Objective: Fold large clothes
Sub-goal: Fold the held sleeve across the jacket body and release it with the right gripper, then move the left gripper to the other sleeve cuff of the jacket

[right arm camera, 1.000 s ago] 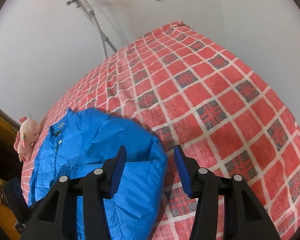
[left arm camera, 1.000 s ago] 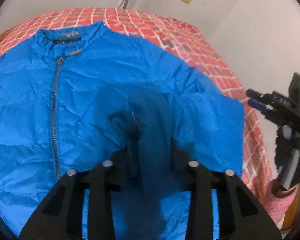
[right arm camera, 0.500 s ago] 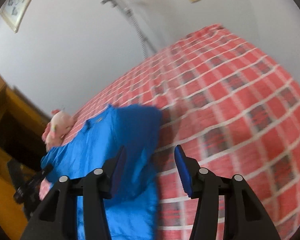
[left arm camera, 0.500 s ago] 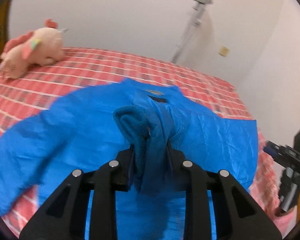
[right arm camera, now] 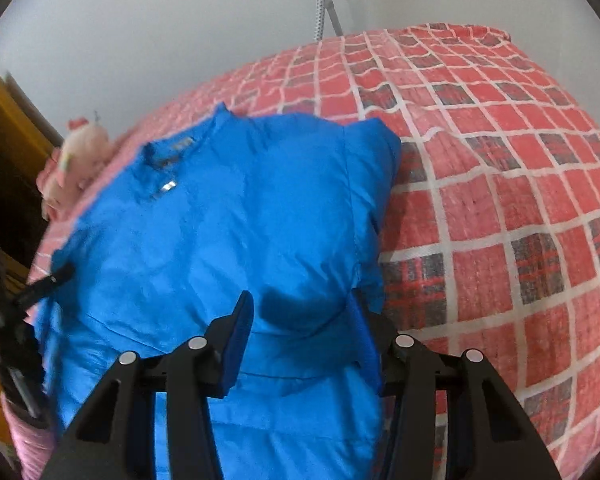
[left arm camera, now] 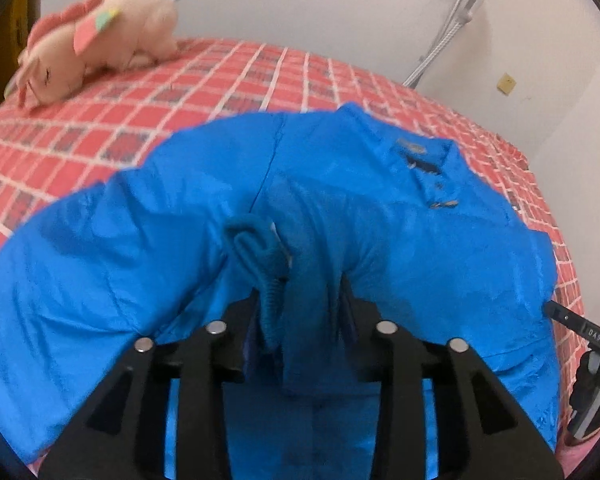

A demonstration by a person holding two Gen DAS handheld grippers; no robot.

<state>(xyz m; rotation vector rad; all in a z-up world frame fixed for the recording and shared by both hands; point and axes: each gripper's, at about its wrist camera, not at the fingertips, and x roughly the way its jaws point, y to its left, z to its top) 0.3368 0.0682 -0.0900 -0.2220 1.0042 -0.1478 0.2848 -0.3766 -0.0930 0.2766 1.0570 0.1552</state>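
Toy [left arm camera: 96,36] now nearer; cuff [left arm camera: 260,256] left-view only.

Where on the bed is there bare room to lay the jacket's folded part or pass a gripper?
Free: checked bedspread right of the blue jacket, toward the wall; also the strip between jacket and plush toy. Crowded: the near edge, where the left gripper, opening, has the sleeve cuff between its fingers.

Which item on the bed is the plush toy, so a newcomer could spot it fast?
Start at the bed covered in a red checked blanket, where the blue jacket lies spread. Look past the jacket's sleeve side toward the wall: the plush toy lies there on the blanket, apart from the jacket. It is the only pale pink, stuffed animal shape, with darker pink frills.
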